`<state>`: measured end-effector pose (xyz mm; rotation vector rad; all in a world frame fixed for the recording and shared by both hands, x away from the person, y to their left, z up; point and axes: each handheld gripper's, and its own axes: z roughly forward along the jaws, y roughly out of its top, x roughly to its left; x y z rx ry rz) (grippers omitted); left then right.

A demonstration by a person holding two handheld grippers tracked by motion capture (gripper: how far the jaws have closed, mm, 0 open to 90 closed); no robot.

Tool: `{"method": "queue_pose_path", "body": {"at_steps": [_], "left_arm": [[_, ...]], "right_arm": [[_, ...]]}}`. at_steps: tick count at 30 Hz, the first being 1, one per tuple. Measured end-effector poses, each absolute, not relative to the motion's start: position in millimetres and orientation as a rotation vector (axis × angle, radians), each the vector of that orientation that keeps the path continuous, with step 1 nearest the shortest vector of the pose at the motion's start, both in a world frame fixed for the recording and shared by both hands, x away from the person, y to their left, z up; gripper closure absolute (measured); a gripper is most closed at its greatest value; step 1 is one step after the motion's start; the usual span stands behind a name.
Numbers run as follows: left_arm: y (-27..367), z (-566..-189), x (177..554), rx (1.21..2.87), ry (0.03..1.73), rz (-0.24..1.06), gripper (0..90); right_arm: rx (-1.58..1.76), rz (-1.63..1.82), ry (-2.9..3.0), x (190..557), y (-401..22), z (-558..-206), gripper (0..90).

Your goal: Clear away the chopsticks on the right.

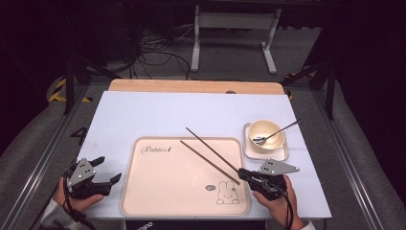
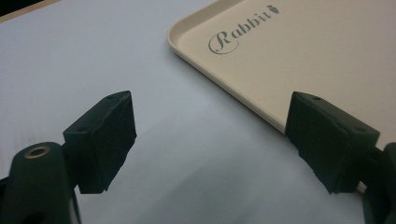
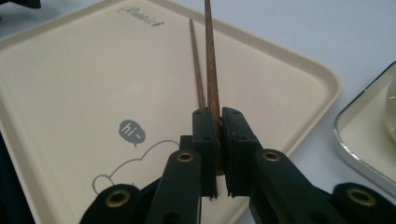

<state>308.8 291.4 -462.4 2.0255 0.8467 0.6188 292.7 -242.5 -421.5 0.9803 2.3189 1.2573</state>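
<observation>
Two brown wooden chopsticks lie slanted over the beige rabbit tray. My right gripper is at the tray's right front and is shut on the near end of the farther chopstick. In the right gripper view the black pads clamp that chopstick, which points away over the tray. The second chopstick rests free on the tray, just left of the held one. My left gripper rests open on the blue mat left of the tray, with nothing between its fingers.
A cream bowl with a metal spoon in it stands on a small white tray right of the big tray. The big tray's corner with the word Rabbit lies just ahead of the left gripper.
</observation>
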Motion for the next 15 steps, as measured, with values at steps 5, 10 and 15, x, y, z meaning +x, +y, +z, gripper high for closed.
{"method": "queue_pose_path", "body": {"at_steps": [5,10,15], "left_arm": [[291,-463,309,2.031,0.844,0.614,17.2],[292,-464,310,2.037,0.849,0.612,17.2],[292,-464,309,2.03,0.844,0.615,17.2]], "right_arm": [[0.981,1.238,2.362,294,-235,-430,85.0],[0.96,1.184,2.404,293,-224,-439,84.9],[0.995,1.152,2.416,296,-222,-446,84.9]]}}
